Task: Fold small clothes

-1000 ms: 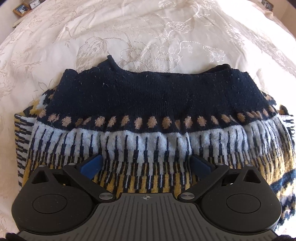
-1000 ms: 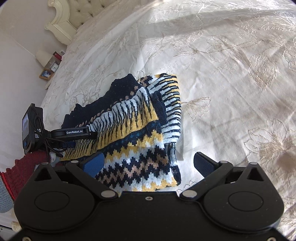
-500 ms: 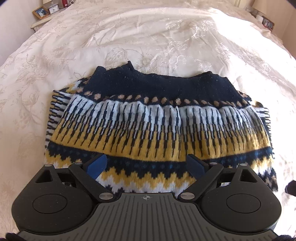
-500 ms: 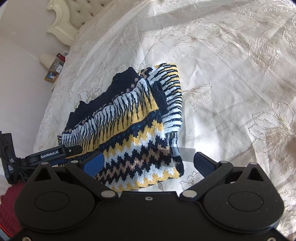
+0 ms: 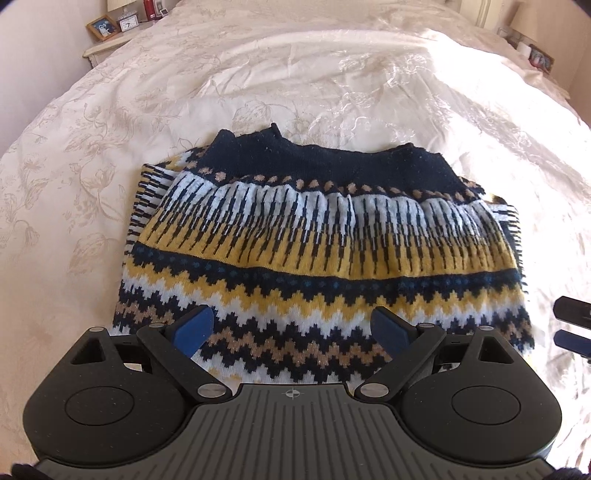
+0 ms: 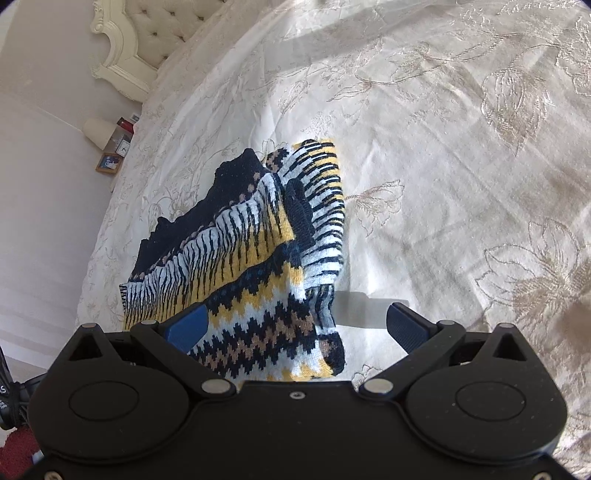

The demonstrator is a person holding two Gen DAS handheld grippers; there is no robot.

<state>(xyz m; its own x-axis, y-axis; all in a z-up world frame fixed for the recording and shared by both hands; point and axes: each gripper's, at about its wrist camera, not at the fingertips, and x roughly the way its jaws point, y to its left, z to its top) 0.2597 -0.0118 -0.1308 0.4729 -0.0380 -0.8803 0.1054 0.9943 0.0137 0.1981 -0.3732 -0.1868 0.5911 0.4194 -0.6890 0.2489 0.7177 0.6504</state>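
A wide bed (image 5: 295,74) carries a cream bedspread (image 6: 461,166) embroidered with flowers, lit by strong sunlight. A tufted cream headboard (image 6: 147,40) meets a pale wall (image 6: 40,147). A nightstand (image 5: 107,46) holds a framed photo (image 5: 102,26) and small clock (image 5: 129,24).

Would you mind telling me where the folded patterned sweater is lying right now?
The sweater lies folded on the cream bedspread, centred just ahead of the open left gripper; in the right wrist view it sits left of centre, beyond the right gripper.

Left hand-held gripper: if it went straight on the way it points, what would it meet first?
Probably the folded patterned sweater: its zigzag hem lies between the open fingers of the left hand-held gripper. Height above the knit is unclear.
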